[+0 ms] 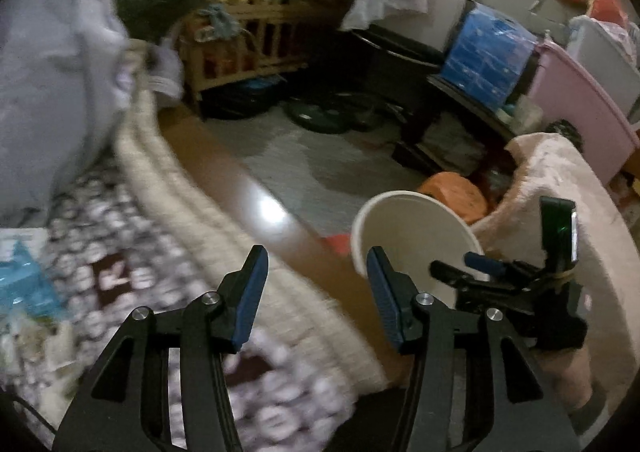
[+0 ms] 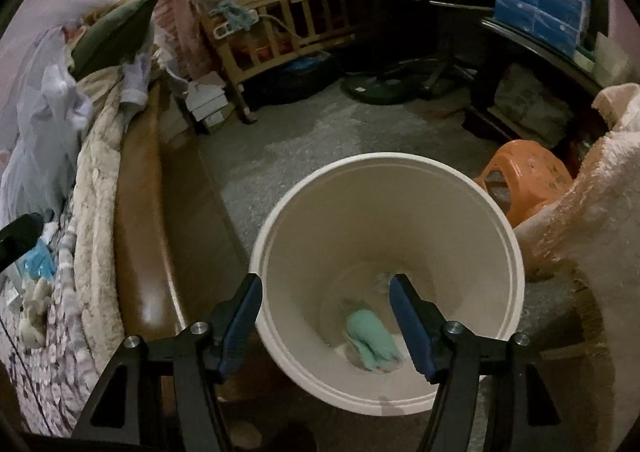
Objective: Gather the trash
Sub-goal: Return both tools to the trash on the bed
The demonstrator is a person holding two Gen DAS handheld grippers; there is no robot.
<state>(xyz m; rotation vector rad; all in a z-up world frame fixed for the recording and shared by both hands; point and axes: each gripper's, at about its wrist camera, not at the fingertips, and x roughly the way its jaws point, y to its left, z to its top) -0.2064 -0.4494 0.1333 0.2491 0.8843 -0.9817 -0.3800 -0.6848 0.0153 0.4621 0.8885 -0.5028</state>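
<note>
white bucket stands on grey floor beside brown bed frame.

My left claw is matte black metal with two fingers, each lined inside with a ribbed blue pad. Silver round screw heads sit at the finger joints, and the arms behind have long cut-out slots. My right claw is built the same: black linkages, blue pads, silver screws. In the left view, at about four o'clock, the right tool's black body carries a small upright box with a green light, and below it shows bare skin of my forearm.
</note>
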